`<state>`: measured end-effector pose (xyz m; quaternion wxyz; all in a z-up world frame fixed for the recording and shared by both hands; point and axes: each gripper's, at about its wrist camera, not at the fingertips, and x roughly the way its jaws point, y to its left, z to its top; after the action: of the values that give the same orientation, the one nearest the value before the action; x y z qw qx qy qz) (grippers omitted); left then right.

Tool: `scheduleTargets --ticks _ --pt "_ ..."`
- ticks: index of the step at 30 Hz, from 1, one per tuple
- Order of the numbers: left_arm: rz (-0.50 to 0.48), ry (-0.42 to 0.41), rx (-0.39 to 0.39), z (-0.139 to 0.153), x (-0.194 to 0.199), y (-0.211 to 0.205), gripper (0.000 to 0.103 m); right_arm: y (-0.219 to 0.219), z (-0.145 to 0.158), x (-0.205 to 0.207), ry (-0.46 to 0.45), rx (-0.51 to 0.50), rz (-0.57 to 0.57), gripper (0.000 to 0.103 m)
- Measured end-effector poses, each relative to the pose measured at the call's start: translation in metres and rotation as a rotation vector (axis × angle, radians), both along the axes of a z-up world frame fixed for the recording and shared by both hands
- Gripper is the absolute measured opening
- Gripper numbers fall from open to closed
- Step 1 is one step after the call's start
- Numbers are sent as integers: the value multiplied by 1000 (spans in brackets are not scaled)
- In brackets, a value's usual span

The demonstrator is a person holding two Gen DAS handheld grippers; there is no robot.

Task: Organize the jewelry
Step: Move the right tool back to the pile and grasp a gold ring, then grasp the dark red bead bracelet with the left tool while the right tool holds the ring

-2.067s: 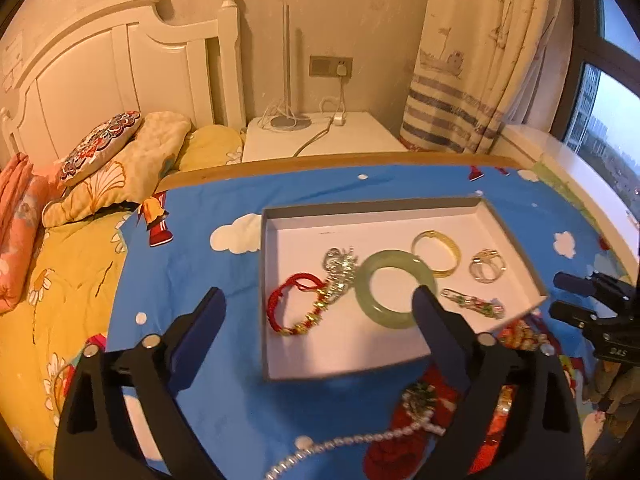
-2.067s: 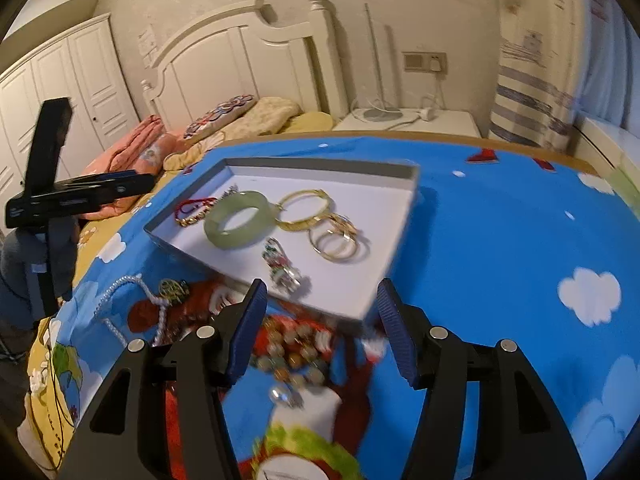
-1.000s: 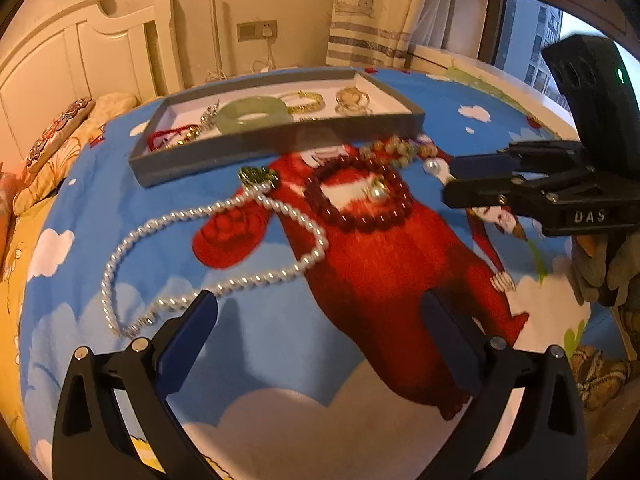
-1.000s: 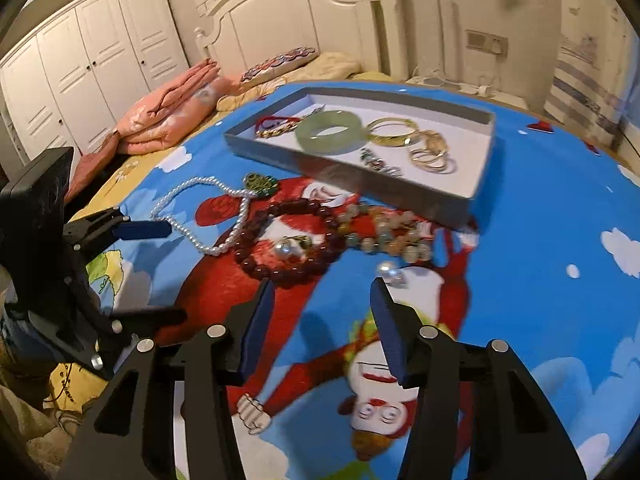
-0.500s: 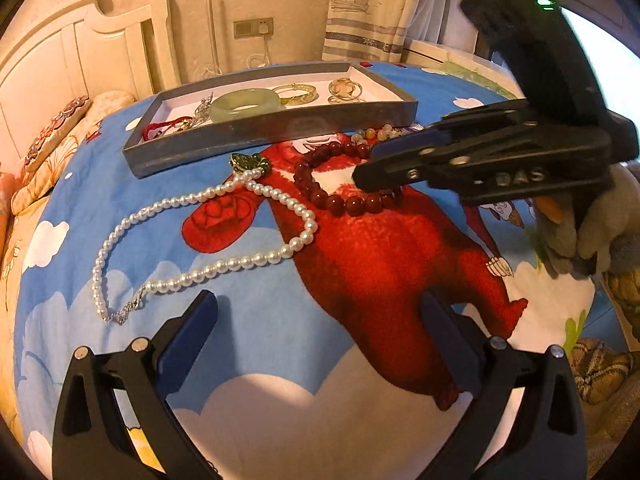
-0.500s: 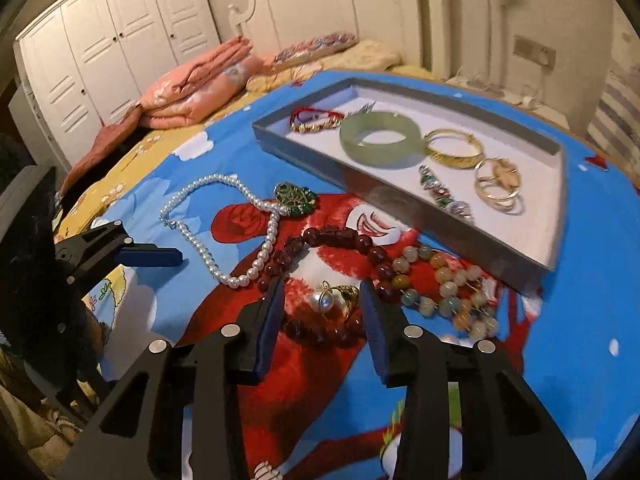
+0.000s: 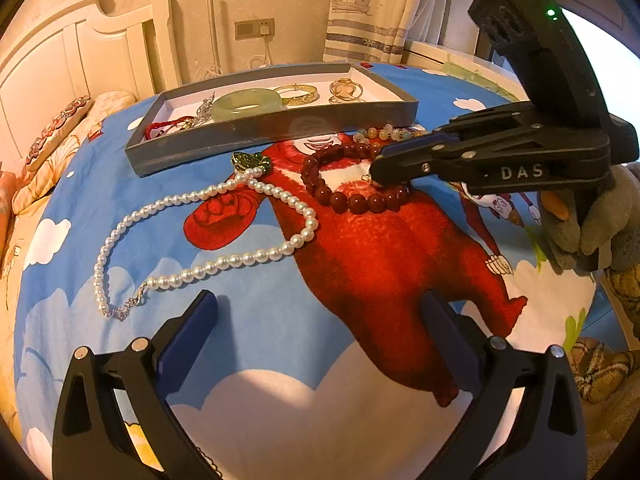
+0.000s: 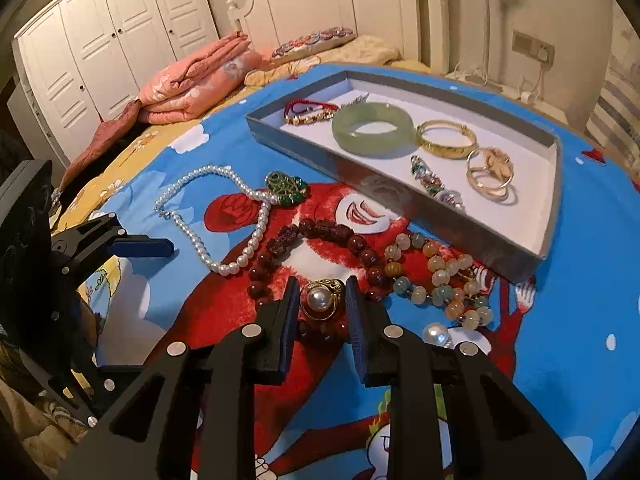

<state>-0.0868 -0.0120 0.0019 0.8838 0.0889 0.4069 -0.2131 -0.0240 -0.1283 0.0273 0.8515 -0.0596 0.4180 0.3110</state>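
Bedroom, cartoon bedspread [image 8: 560,320] in blue and red as the work surface. Pearl ring [image 8: 321,299] with gold setting lies inside the loop of the dark red bead bracelet [image 8: 320,236] — right gripper [image 8: 322,304] straddles it, jaws closing, pads just beside the ring, not clearly pressing yet. Multicolour bead bracelet [image 8: 440,276] and a loose pearl [image 8: 436,334] lie just right. Pearl necklace [image 7: 200,240] with green pendant [image 8: 286,188] to the left. Grey tray [image 8: 440,216] behind holds jade bangle [image 8: 372,130], gold bangle [image 8: 446,138], rings [image 8: 490,174], red cord bracelet [image 8: 308,112]. Left gripper [image 7: 320,328] hovers wide open over bare bedspread, holding nothing.
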Motion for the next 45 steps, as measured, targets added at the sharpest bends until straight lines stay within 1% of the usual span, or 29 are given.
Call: scheduleTargets --ticks 4,9,12,16,21,23,25,26,28,29,31,32,33,34,37,38,39,43,44,45 --pt "-5 -3 3 2 -1 -2 101 -7 7 -4 -30 11 -25 24" --pt "-10 -8 -11 10 2 -8 101 -31 17 -10 -58 40 -88 24" --pt "-13 -9 -28 18 14 -11 101 -48 17 -14 -59 49 -131 24" --pt "-32 21 -66 25 37 -19 101 -67 13 -20 -49 65 -178 24" --pt "-67 49 -31 22 63 -36 100 -83 11 -24 -44 90 -211 24" --pt "-60 47 -41 26 70 -37 99 -88 12 -25 -49 102 -215 24" --pt "-61 35 -48 32 75 -34 90 -91 13 -25 -50 115 -215 24" --pt "-57 28 -34 35 79 -34 89 -91 12 -24 -49 119 -214 24" --pt "-56 16 7 38 86 -35 78 -91 9 -23 -44 126 -213 24" --pt "-58 11 34 39 91 -36 75 -91 8 -22 -40 127 -211 24" --pt "-67 18 75 37 100 -38 62 -91 8 -23 -46 132 -207 24" --pt "-79 28 94 35 104 -39 57 -92 9 -23 -47 136 -206 24" --pt "-90 38 109 32 107 -41 48 -93 9 -23 -46 142 -209 24" --pt "-109 48 138 29 110 -44 43 -94 9 -23 -44 145 -212 24" --pt "-145 66 175 19 114 -51 37 -96 9 -23 -45 153 -213 24" --pt "-157 71 183 15 116 -53 37 -95 8 -23 -47 150 -211 24" --pt "-165 59 174 14 116 -53 36 -95 8 -23 -46 147 -209 24" --pt "-169 77 122 12 125 -51 36 -94 7 -24 -48 147 -209 24" --pt "-171 74 112 12 125 -51 34 -94 7 -25 -48 148 -210 24" --pt "-180 69 106 12 124 -52 22 -94 7 -25 -49 149 -212 24"
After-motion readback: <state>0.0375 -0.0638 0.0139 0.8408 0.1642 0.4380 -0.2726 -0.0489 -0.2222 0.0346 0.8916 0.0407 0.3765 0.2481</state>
